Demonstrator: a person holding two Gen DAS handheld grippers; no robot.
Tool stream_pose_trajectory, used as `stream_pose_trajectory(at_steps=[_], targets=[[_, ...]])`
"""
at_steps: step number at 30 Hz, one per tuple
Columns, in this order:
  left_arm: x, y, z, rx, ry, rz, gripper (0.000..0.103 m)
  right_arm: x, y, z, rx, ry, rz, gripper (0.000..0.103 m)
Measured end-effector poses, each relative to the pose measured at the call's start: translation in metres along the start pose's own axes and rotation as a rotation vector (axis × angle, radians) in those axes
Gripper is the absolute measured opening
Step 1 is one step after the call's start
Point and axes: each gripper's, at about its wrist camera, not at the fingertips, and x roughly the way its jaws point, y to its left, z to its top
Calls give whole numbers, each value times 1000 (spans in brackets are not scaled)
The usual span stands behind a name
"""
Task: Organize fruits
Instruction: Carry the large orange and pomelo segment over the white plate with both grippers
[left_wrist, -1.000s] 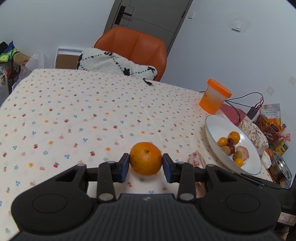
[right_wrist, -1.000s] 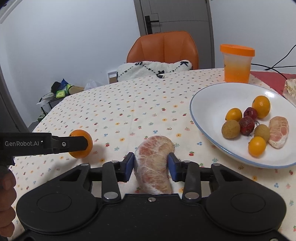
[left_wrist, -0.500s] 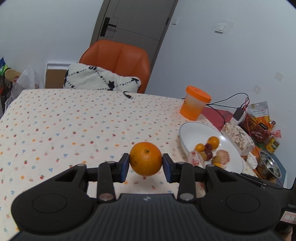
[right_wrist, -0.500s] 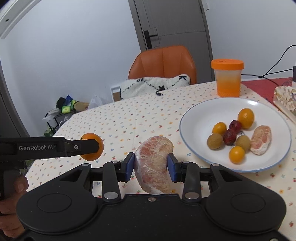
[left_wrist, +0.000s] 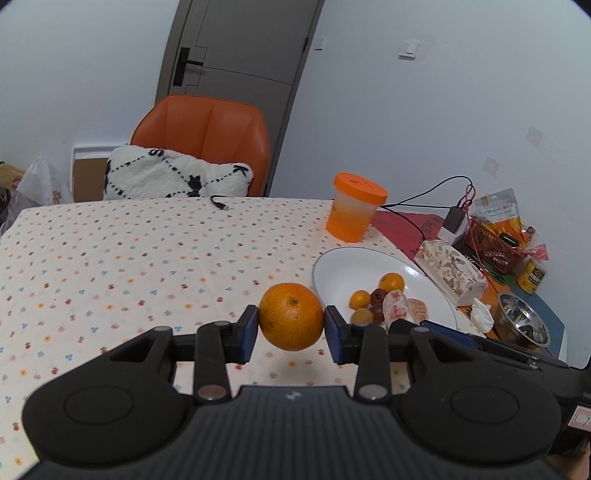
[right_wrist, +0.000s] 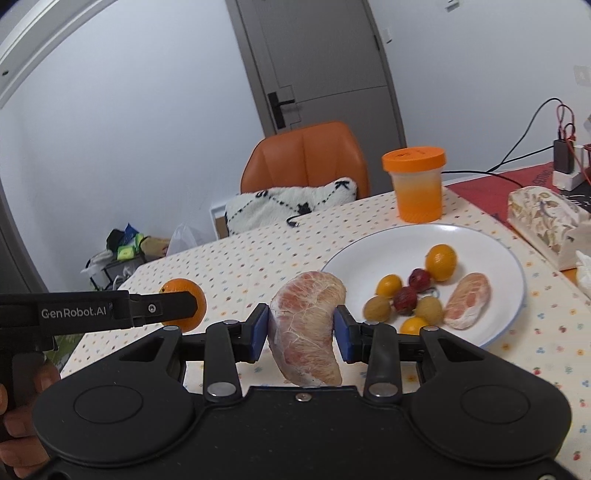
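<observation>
Carrying fruit toward the white round plate (right_wrist: 509, 266): the left tongs (left_wrist: 291, 328) pinch a round orange mandarin (left_wrist: 291, 316), the right tongs (right_wrist: 301, 328) a peeled pink pomelo segment (right_wrist: 306, 328). Next, probably, each must reach over the plate ahead, lower and release.

An orange (left_wrist: 291, 316), round with a green stem scar facing the camera, hangs clear of the table, pinched at its sides, just off the plate's (right_wrist: 373, 251) left rim. A peeled pomelo segment (right_wrist: 308, 326), pink under white pith, is clamped upright near the same rim. On the white plate lie another pomelo segment (right_wrist: 468, 305) at the right, three small orange fruits, two dark red ones and two brownish ones, clustered mid-plate.
</observation>
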Motion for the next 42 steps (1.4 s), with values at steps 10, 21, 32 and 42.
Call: stream_pose_trajectory(at_steps=[10, 21, 32, 42], targets=[[8, -24, 4, 27, -2, -16, 37, -13, -24, 7, 23, -35, -18, 36], [29, -42, 10, 54, 11, -15, 37, -17, -52, 11, 53, -51, -51, 36], [61, -53, 17, 73, 42, -9, 37, -6, -82, 16, 88, -55, -76, 36], [91, -59, 26, 87, 69, 6, 37, 13, -110, 22, 128, -43, -99, 36]])
